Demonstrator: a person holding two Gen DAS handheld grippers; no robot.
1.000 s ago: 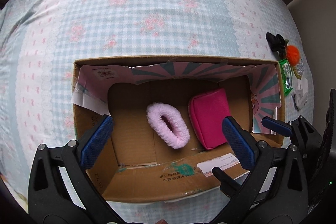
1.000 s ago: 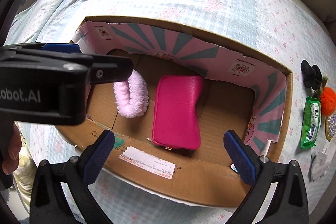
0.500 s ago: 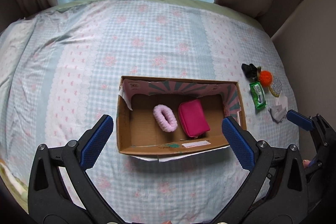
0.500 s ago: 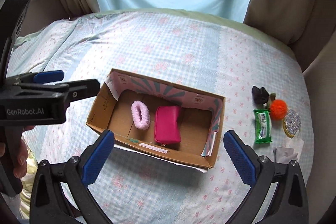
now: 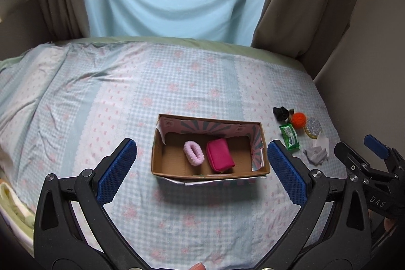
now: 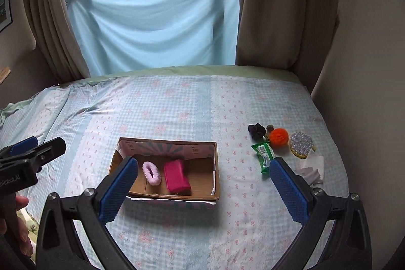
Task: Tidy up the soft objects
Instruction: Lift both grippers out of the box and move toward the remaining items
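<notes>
An open cardboard box (image 5: 157,163) (image 6: 217,168) lies on the bed. Inside it are a fluffy pink scrunchie (image 5: 193,153) (image 6: 151,172) and a magenta pouch (image 5: 219,155) (image 6: 176,179). To the box's right lie a black scrunchie (image 5: 280,113) (image 6: 256,130), an orange pompom (image 5: 298,119) (image 6: 278,138), a green wipes packet (image 5: 290,136) (image 6: 263,155), a glittery round sponge (image 5: 313,127) (image 6: 301,144) and crumpled white tissue (image 5: 316,152) (image 6: 311,170). My left gripper (image 5: 202,170) and right gripper (image 6: 204,189) are both open and empty, held high and well back from the box.
The bed has a blue-and-pink checked sheet (image 5: 126,98). A pale blue cloth (image 6: 157,22) hangs across the window between brown curtains (image 6: 283,4). A wall stands at the right. The other gripper shows at each view's edge.
Both grippers have pulled up and back from just over the box, so the box looks small and the whole bed and window show. Nothing in the box has moved.
</notes>
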